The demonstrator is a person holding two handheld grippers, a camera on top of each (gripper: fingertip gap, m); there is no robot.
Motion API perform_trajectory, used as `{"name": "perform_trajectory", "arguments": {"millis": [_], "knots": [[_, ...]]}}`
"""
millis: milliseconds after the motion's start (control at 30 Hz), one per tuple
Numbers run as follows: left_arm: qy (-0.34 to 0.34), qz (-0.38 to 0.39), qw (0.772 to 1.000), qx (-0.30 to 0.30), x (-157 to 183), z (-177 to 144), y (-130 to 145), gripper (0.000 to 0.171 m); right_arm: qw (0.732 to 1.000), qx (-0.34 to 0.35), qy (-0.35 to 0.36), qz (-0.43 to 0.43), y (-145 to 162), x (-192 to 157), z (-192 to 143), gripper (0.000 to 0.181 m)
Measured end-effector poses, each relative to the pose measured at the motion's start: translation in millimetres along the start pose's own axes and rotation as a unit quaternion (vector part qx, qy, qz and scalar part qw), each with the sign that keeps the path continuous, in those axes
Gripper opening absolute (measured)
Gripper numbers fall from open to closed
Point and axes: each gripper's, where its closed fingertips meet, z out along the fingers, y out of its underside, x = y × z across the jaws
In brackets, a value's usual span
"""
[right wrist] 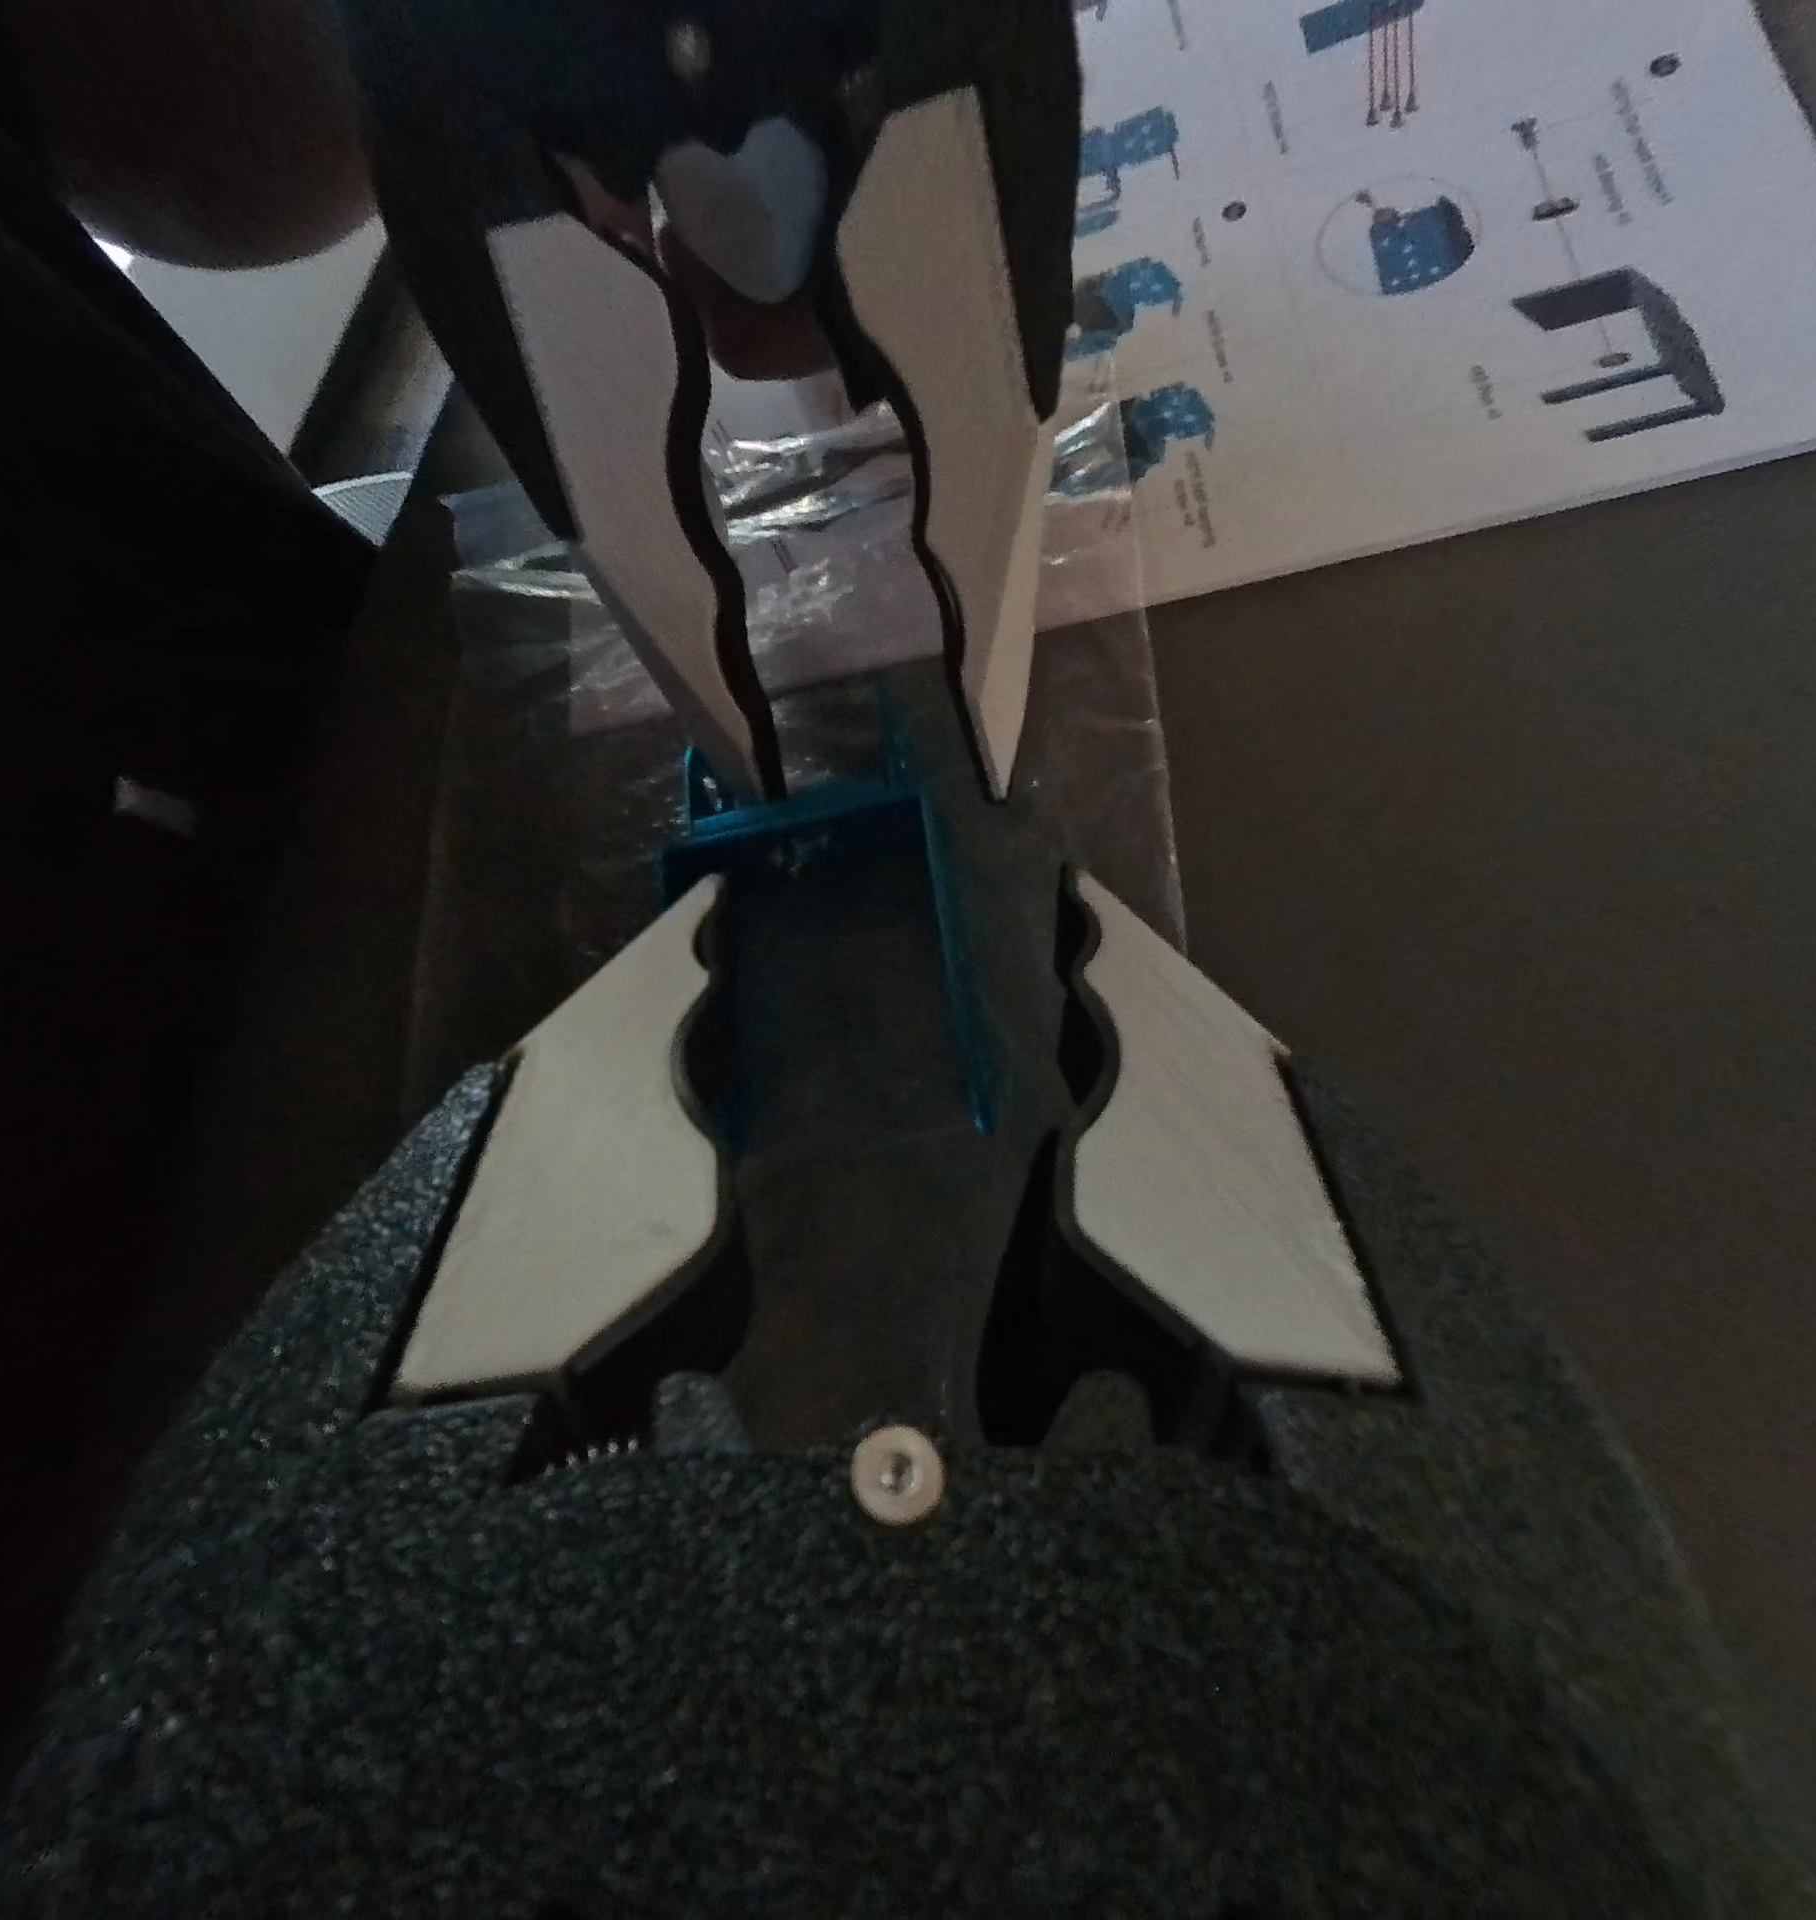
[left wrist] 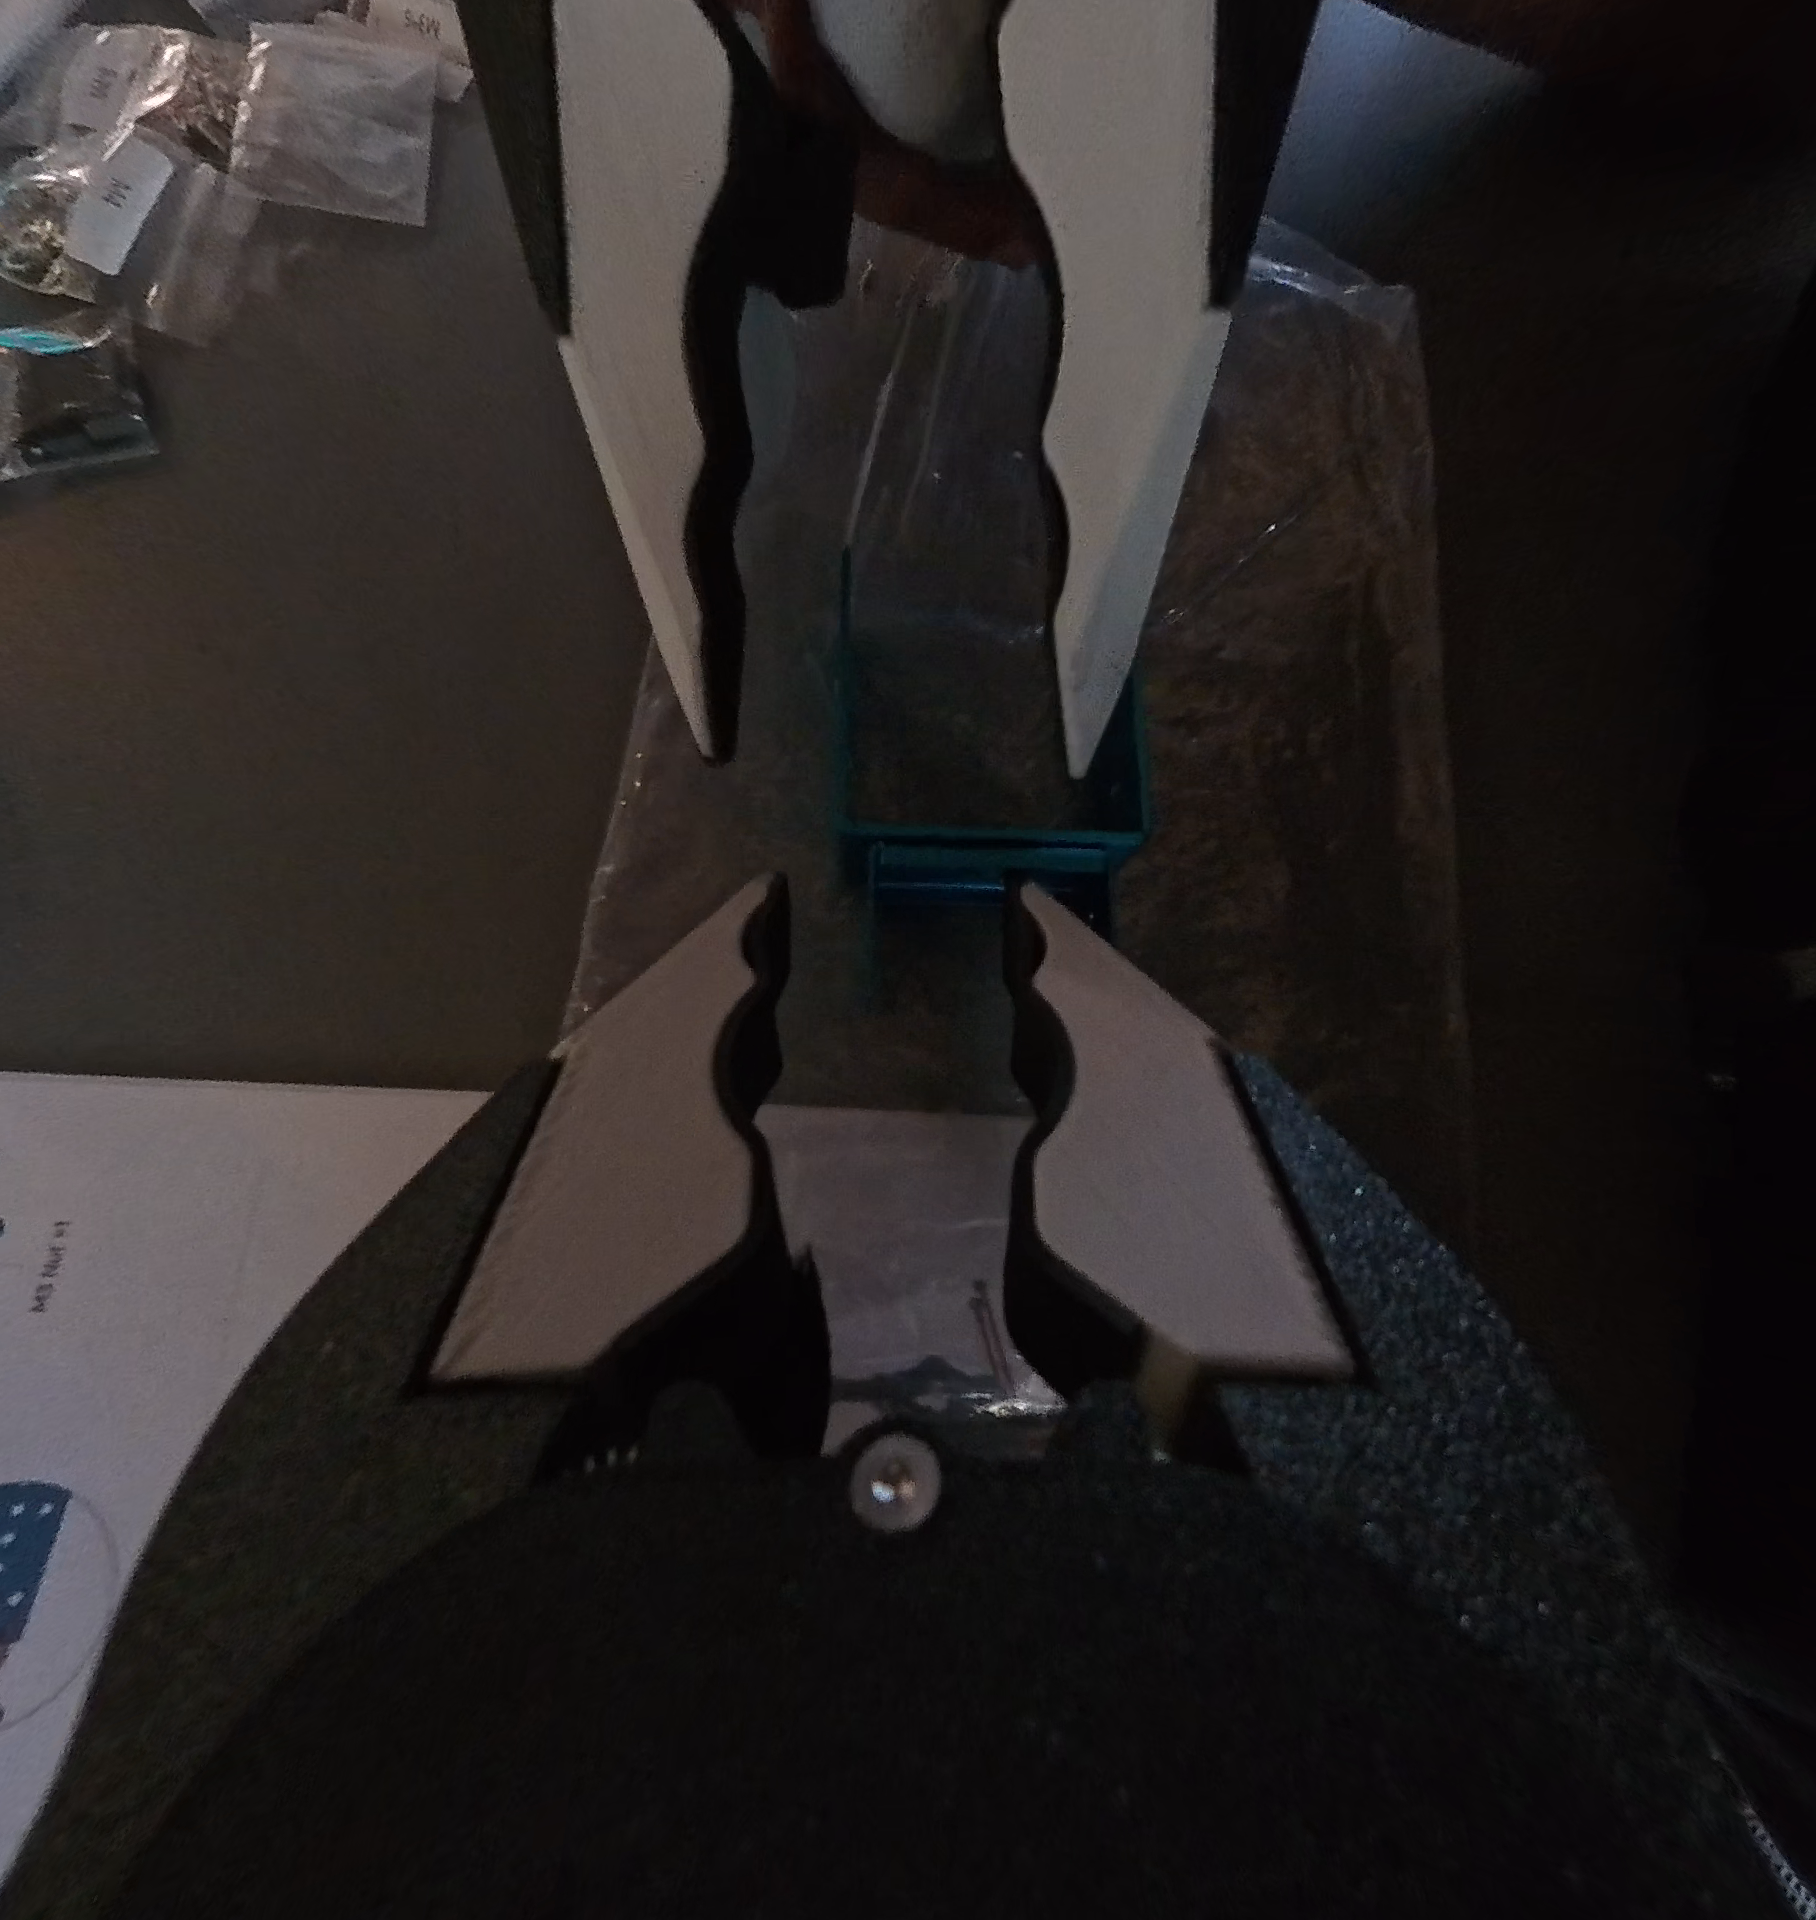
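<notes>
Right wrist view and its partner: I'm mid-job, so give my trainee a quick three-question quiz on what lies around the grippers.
1. True or false: the right gripper is closed tight, its fingertips pressed together.
2. In the left wrist view, where do the small bags of hardware lie?
A. upper left, on the dark table
B. between the left gripper fingers
C. on the printed sheet
3. Fill in: the metal bracket between the two grippers is coloured ____.

Key: 1 false, a clear gap shows between the fingertips; 2 A; 3 blue.
</notes>
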Motion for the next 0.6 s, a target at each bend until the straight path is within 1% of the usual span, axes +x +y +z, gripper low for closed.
{"name": "perform_trajectory", "arguments": {"millis": [200, 333, 600], "knots": [[0.003, 0.003, 1.0, 0.001, 1.2, 1.7, -1.5, 0.04, 1.0, -0.018, 0.007, -0.015, 3.2, -1.2, 8.3, 0.058], [0.007, 0.004, 1.0, -0.001, 2.2, 2.9, -1.8, 0.039, 1.0, -0.017, 0.001, -0.016, 3.5, -3.0, 9.8, 0.053], [0.005, 0.007, 1.0, -0.002, 2.7, 3.8, -2.0, 0.038, 1.0, -0.013, -0.004, -0.012, 3.3, -3.3, 9.0, 0.051]]}}
